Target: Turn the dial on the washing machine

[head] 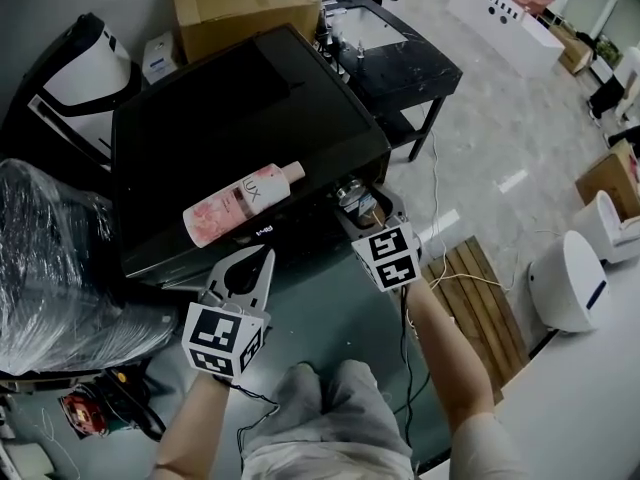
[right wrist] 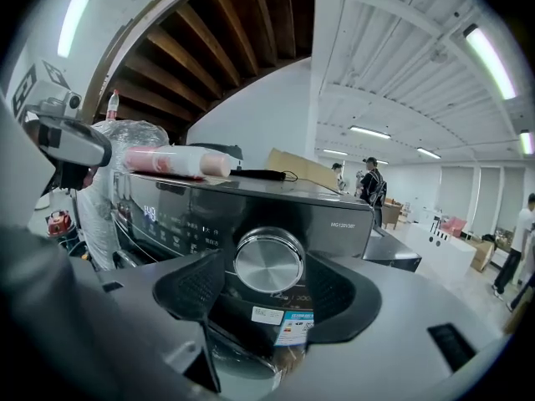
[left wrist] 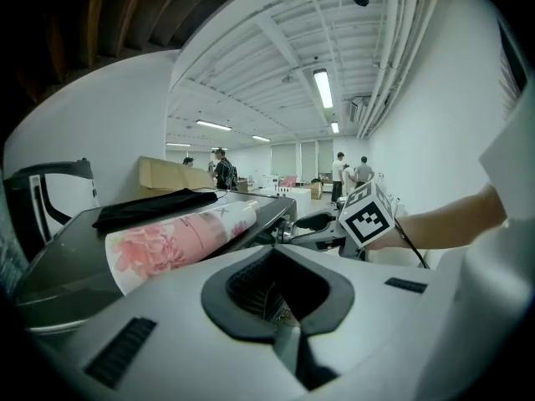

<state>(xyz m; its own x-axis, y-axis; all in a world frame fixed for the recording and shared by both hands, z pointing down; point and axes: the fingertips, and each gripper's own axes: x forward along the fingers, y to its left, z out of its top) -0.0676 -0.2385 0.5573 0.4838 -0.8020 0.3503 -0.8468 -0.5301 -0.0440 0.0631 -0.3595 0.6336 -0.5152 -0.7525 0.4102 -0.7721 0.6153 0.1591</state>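
Observation:
The black washing machine [head: 200, 148] stands in front of me, its lit control panel [right wrist: 159, 220] facing the right gripper view. Its round silver dial [right wrist: 269, 260] sits at the panel's right end. My right gripper [right wrist: 269, 286] is open, one pad on each side of the dial and neither pressing on it. In the head view the right gripper [head: 362, 208] is at the machine's front right corner and hides the dial. My left gripper [head: 262, 260] hangs below the machine's front edge, jaws together, holding nothing [left wrist: 280, 295].
A pink bottle [head: 243, 203] lies on the machine's lid beside a black cloth [left wrist: 155, 205]. A cardboard box [head: 240, 3] stands behind, a plastic-wrapped bundle [head: 50, 268] to the left, a black table [head: 390, 53] to the right. A wooden pallet [head: 480, 298] lies on the floor.

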